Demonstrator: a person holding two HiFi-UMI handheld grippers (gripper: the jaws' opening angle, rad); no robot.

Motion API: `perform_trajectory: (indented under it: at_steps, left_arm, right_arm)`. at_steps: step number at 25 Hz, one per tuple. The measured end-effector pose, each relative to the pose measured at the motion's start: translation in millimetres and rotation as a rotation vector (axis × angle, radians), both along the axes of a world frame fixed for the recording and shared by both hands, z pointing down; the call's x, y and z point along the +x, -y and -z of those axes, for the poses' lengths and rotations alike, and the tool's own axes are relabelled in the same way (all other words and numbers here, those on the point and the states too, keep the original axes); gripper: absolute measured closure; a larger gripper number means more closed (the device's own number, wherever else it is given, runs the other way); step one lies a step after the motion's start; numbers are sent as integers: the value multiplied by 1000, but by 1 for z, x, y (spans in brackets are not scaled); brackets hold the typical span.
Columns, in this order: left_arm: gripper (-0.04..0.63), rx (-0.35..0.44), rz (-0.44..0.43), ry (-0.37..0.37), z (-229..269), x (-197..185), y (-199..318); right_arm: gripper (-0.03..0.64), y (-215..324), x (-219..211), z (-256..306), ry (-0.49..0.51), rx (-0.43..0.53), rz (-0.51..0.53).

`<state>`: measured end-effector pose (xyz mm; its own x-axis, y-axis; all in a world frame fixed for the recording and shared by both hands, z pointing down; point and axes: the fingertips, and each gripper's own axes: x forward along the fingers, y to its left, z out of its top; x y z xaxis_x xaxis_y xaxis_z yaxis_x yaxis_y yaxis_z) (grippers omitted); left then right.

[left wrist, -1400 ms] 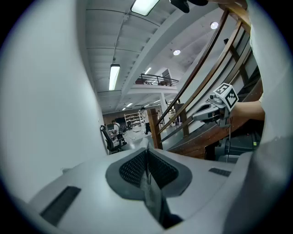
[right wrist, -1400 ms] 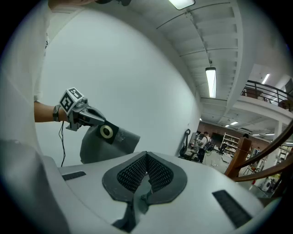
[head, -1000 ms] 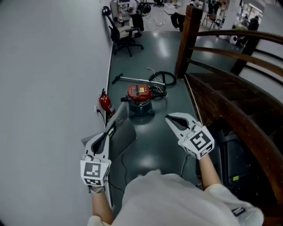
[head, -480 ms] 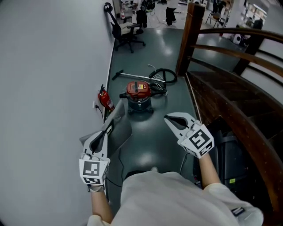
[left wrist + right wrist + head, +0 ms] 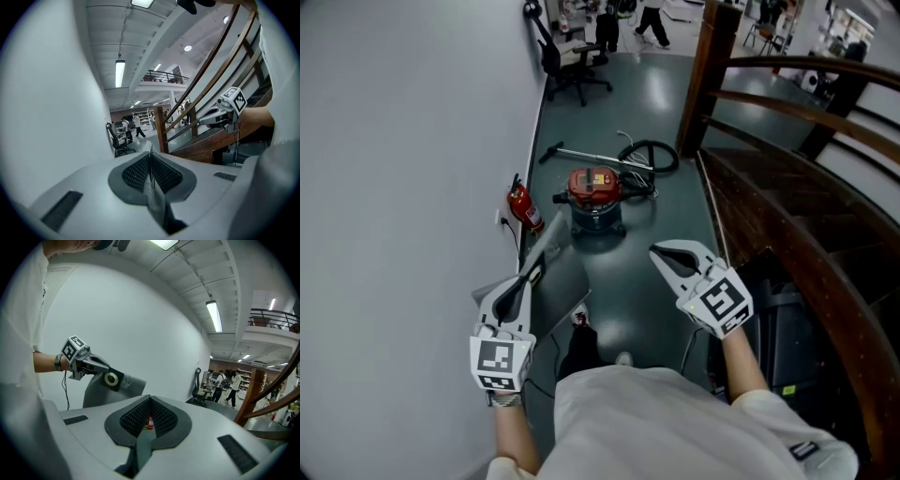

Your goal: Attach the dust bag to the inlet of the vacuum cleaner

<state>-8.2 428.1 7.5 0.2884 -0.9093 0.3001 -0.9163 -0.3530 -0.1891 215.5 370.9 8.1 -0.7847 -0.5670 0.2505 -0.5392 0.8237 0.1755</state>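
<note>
Dust bag gripped on the left, vacuum waiting ahead on the floor
In the head view the left gripper (image 5: 534, 274) has its jaws pinched tight on the edge of the grey dust bag (image 5: 551, 242), which reaches from its tips toward 12 o'clock; the right gripper view shows the bag's dark collar (image 5: 111, 378) with a round hole just past those tips. The right gripper (image 5: 659, 253) is closed with nothing between its jaws, at 3 o'clock of the left one and well apart from it. The red vacuum cleaner (image 5: 595, 190) stands on the dark floor (image 5: 628, 300) at 12 o'clock, ahead of both grippers and apart from the bag, its black hose (image 5: 649, 155) coiled at its 1 o'clock. A red fire extinguisher (image 5: 523, 208) sits by the wall (image 5: 403, 187) at its 9 o'clock, and a wooden staircase (image 5: 769, 206) fills the 3 o'clock side
</note>
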Motion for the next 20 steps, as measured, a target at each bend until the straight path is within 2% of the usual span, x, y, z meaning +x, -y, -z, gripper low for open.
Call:
perform_trajectory:
  at_steps: [9, 15, 20]
  left_arm:
    - [577, -5, -17, -32, -15, -14, 64]
    - [577, 12, -31, -47, -13, -37, 130]
    - [577, 15, -37, -52, -6, -61, 178]
  right_arm:
    - [589, 60, -6, -3, 0, 20, -38]
    - [589, 122, -28, -2, -56, 54, -50]
    - [589, 167, -57, 5, -49, 54, -44]
